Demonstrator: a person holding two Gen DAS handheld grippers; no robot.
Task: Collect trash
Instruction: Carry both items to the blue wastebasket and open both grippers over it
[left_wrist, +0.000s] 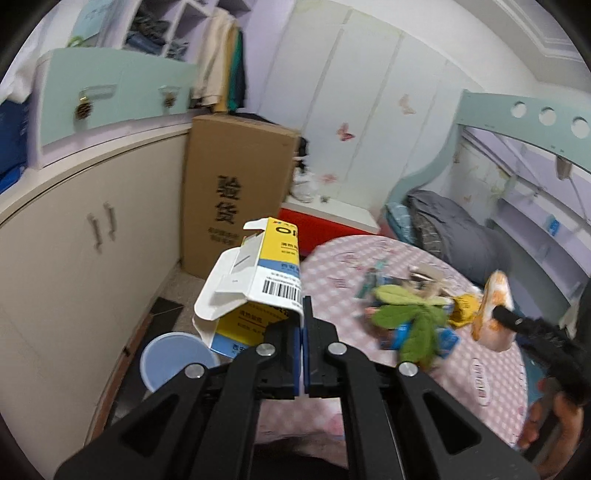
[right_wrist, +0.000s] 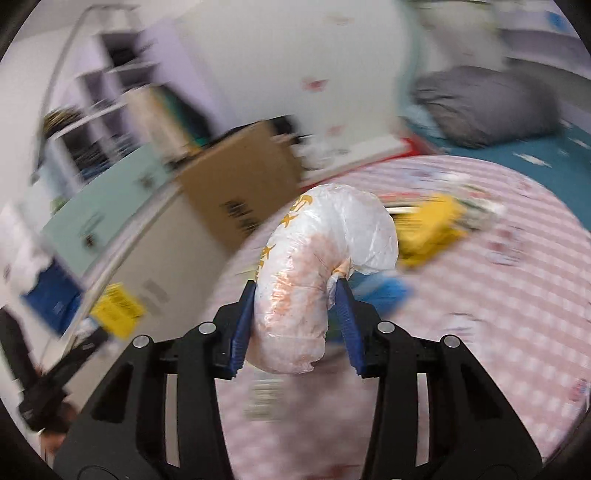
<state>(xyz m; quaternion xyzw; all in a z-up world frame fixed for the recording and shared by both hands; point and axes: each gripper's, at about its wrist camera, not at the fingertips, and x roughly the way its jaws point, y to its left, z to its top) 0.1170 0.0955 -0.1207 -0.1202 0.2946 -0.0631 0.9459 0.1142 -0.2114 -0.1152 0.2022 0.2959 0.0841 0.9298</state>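
Left wrist view: left tongs (left_wrist: 303, 325) clamp a carton (left_wrist: 258, 280); right tongs (right_wrist: 295, 295) squeeze a bag (right_wrist: 314, 266) over the pink checked table (right_wrist: 498, 295).

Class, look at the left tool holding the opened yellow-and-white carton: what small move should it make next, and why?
Probably carry the carton a little further left and down until it hangs over the blue bin, then let go. The left tool is shut on the carton's edge, and the bin sits open on the floor just below and left of it, beside the table.
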